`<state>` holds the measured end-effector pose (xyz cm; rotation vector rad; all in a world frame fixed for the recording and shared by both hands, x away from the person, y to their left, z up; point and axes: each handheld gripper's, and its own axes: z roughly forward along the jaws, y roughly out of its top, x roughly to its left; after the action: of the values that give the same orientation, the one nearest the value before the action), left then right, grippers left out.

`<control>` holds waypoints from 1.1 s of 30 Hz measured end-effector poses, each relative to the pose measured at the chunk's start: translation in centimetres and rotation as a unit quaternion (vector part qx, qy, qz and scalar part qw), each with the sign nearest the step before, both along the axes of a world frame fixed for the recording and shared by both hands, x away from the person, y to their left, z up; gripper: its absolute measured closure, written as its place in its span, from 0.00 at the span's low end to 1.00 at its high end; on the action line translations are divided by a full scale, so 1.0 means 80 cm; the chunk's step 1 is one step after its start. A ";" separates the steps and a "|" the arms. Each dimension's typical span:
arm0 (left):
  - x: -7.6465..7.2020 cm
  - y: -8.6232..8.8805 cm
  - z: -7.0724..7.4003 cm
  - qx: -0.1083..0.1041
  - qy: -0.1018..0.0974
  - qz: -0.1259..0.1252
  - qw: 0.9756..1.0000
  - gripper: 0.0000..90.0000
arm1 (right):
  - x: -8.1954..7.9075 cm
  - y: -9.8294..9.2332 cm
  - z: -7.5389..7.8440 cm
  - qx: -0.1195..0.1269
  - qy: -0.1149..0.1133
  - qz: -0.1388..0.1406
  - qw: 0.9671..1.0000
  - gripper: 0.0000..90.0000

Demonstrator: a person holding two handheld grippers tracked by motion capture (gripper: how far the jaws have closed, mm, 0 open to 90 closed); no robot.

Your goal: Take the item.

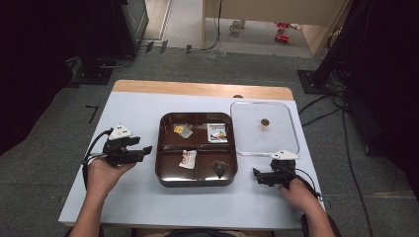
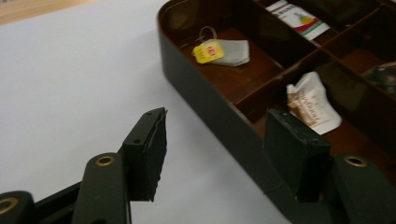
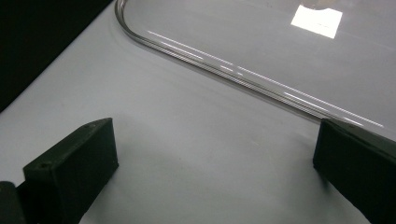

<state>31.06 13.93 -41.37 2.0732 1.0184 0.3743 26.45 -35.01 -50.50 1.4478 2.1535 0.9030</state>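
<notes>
A dark brown divided tray [image 1: 197, 181] sits mid-table. Its compartments hold a tea bag with a yellow tag [image 1: 183, 130] [image 2: 224, 50], a printed white packet [image 1: 217, 132] [image 2: 299, 18], a white-and-brown sachet [image 1: 188, 159] [image 2: 313, 102] and a dark wrapped item [image 1: 220, 168]. My left gripper [image 1: 146, 150] [image 2: 219, 121] is open beside the tray's left wall [image 2: 210, 112], holding nothing. My right gripper [image 1: 256, 175] [image 3: 215, 135] is open just above the table, right of the tray, near the corner of a clear lid [image 1: 284, 140] [image 3: 210, 56].
The clear lid lies flat to the right of the tray and has a small brown knob [image 1: 265, 122] at its centre. A wooden strip [image 1: 197, 89] runs along the table's far edge. Cables and dark stands are on the floor around the table.
</notes>
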 end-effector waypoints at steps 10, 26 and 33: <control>-0.004 -0.022 0.004 -0.010 -0.003 -0.060 0.998 0.46 | 0.000 0.000 0.000 0.000 0.000 0.000 1.000 0.00; -0.002 -0.080 0.000 -0.006 0.002 -0.137 0.991 0.47 | 0.000 0.000 0.000 0.000 0.000 0.000 1.000 0.00; -0.001 -0.099 -0.008 0.000 0.005 -0.162 0.987 0.51 | 0.000 0.000 0.000 0.000 0.000 0.000 1.000 0.00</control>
<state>31.01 6.02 -42.02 2.1946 0.6679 0.1968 26.45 -35.02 -50.50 1.4470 2.1539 0.9034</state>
